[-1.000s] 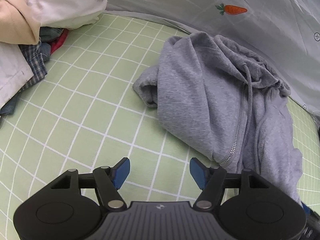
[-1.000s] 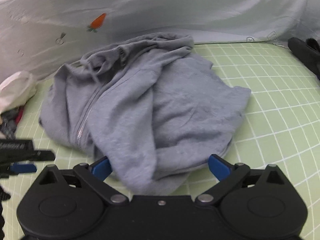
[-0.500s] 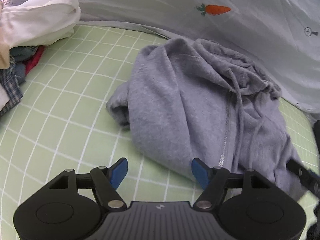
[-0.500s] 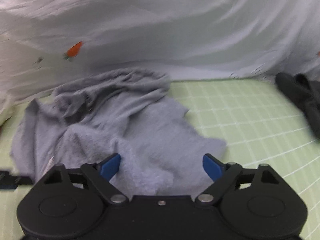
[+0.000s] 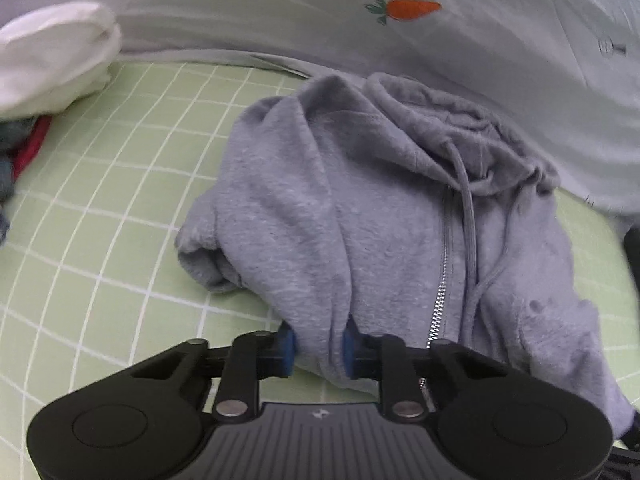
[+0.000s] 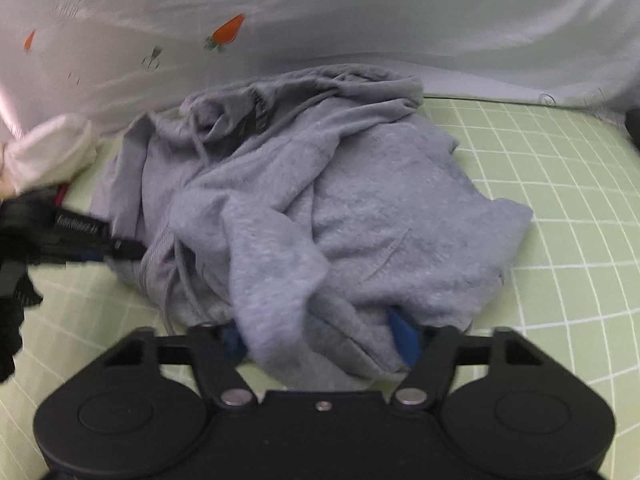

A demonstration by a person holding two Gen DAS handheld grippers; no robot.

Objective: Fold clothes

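Between the pads of the left gripper [image 5: 318, 346] a fold of the hoodie's [image 5: 360, 220] near hem is pinched beside the zip [image 5: 440, 292]. Around more cloth the right gripper [image 6: 320, 340] is spread, not clamped. On the sheet [image 5: 100, 220] the hoodie lies crumpled; both hem corners should be held before it is spread flat.

The hoodie [image 5: 380, 232] between the fingers was plain heather grey, with a silver zipper [image 5: 440, 280] and grey drawstrings [image 5: 468, 216]. The fingers [image 5: 286, 344] carried blue pads on black bodies. Under them, the sheet [image 5: 120, 208] was light green with a grid of thin white lines. Beyond the fingers, the pale cloth [image 5: 480, 60] showed an orange carrot print [image 5: 408, 8] with green leaves. To the left of the fingers lay a white garment [image 5: 52, 60] and something red [image 5: 30, 148].
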